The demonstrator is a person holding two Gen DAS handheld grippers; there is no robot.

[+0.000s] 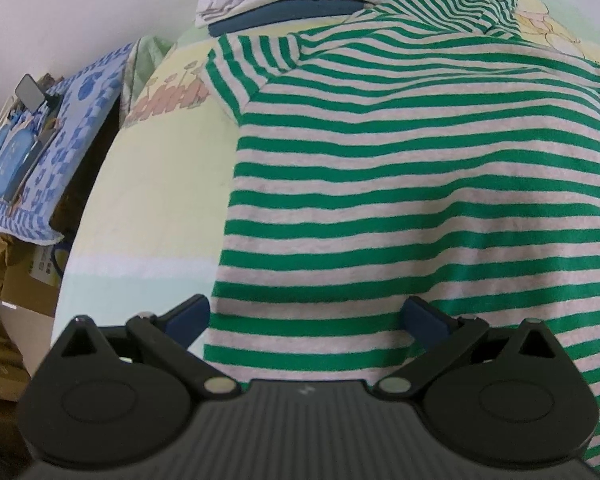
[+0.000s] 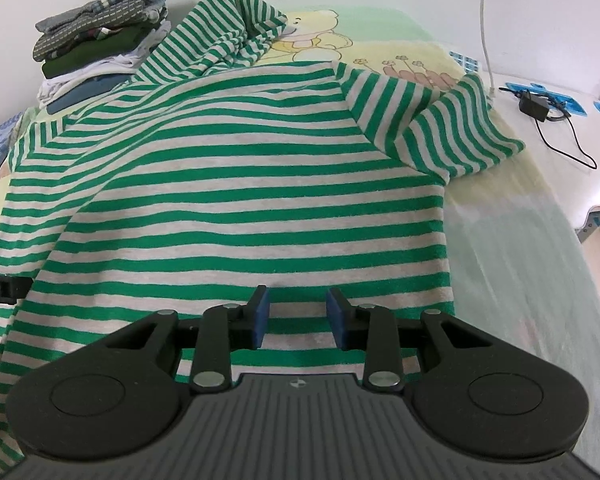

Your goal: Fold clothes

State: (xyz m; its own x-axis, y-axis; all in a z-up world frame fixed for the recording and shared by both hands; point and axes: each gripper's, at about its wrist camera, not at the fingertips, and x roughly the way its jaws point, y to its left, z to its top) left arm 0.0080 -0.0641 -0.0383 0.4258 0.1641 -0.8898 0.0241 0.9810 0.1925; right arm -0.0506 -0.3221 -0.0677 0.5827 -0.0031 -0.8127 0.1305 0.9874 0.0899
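At the far left corner of the bed sheet [image 2: 500, 216], against the wall, sits a stack of folded clothes [image 2: 100, 44]. The green-and-grey striped shirt [image 2: 236, 184] lies spread flat over the middle of the sheet, its hem towards the near edge, one short sleeve [image 1: 236, 76] reaching to the left edge and the other sleeve [image 2: 452, 128] rumpled towards the right edge; its top is bunched up near the far edge. The left gripper [image 1: 307, 318] has its jaws spread wide over the shirt's near left corner, gripping nothing. The right gripper [image 2: 298, 316] is over the hem further right, jaws parted with cloth showing between them, unpinched. Beyond the right edge, a black charger [image 2: 534, 106] with its cable lies on a white surface.
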